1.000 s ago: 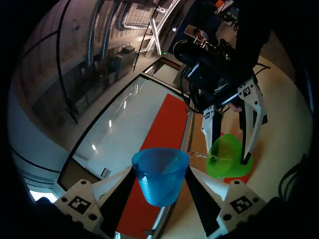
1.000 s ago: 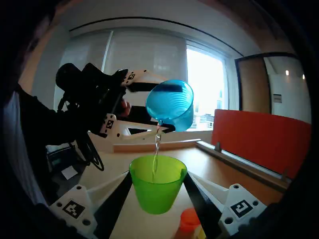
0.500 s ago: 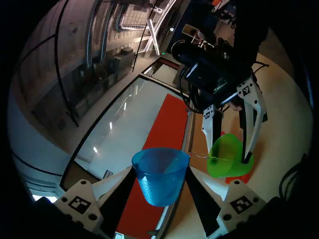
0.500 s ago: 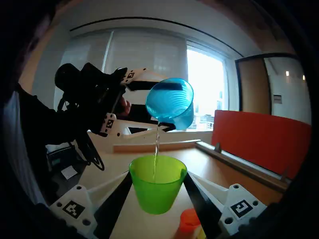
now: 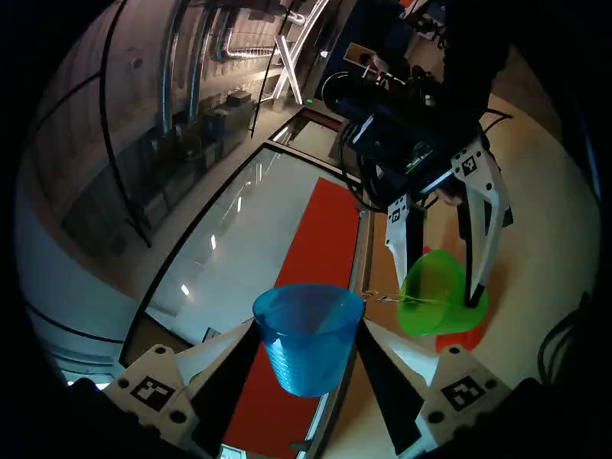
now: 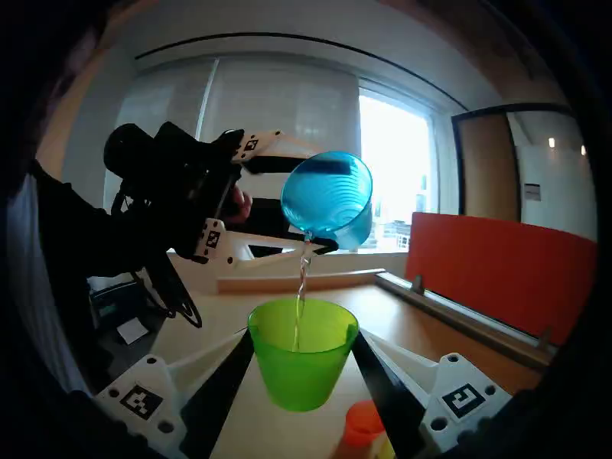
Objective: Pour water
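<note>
The left gripper [image 5: 308, 329] has its two fingers pressed against the sides of a translucent blue cup [image 5: 308, 336], gripping it just below the rim. In the right gripper view that cup hangs high and tipped well over, its lip pointing down. A thin stream of water [image 6: 301, 287] runs from the lip straight into the mouth of the green cup [image 6: 303, 363] below it. A hand [image 6: 241, 205] shows behind the left gripper's dark body, wrapped around its handle.

The right gripper [image 6: 304, 336] is clamped on the green cup, one finger on each side, and the cup stands upright between them. Both sets of jaws stand narrow, each closed down to the width of its own cup. The green cup sits over the pale wooden desk [image 6: 428, 329]; whether its base touches the surface cannot be told. A small orange-topped object [image 6: 361, 423] lies low in the right gripper view, just beside and in front of the green cup. Off to the right, a red partition panel [image 6: 505, 268] runs along the desk's far edge. A bright window [image 6: 394, 168] glows behind the blue cup.
</note>
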The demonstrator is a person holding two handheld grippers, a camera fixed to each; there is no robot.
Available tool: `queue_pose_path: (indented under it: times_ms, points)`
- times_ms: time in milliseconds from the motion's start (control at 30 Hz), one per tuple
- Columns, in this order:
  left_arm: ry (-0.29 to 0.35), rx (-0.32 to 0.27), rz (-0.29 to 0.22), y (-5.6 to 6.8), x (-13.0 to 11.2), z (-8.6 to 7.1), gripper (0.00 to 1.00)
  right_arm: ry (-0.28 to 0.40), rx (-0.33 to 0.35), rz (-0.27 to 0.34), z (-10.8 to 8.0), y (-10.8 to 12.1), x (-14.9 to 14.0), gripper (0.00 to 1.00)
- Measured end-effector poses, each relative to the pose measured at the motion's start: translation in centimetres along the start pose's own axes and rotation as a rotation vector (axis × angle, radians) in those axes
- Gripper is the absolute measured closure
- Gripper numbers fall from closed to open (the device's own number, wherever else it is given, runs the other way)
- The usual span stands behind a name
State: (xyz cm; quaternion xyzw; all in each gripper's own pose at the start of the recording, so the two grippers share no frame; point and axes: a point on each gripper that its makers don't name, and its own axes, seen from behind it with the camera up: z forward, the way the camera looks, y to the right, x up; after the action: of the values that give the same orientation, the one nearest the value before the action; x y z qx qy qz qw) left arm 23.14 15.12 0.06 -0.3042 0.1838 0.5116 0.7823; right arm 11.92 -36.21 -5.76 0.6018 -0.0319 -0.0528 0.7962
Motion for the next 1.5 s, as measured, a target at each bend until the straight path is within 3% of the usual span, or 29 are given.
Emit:
queue_pose_path:
  times_ms: [1500]
  points:
    - [0.014, -0.005, 0.047, 0.33, 0.62, 0.23, 0.16, -0.009, 0.007, -0.005, 0.05, -0.31, -0.01, 0.09]
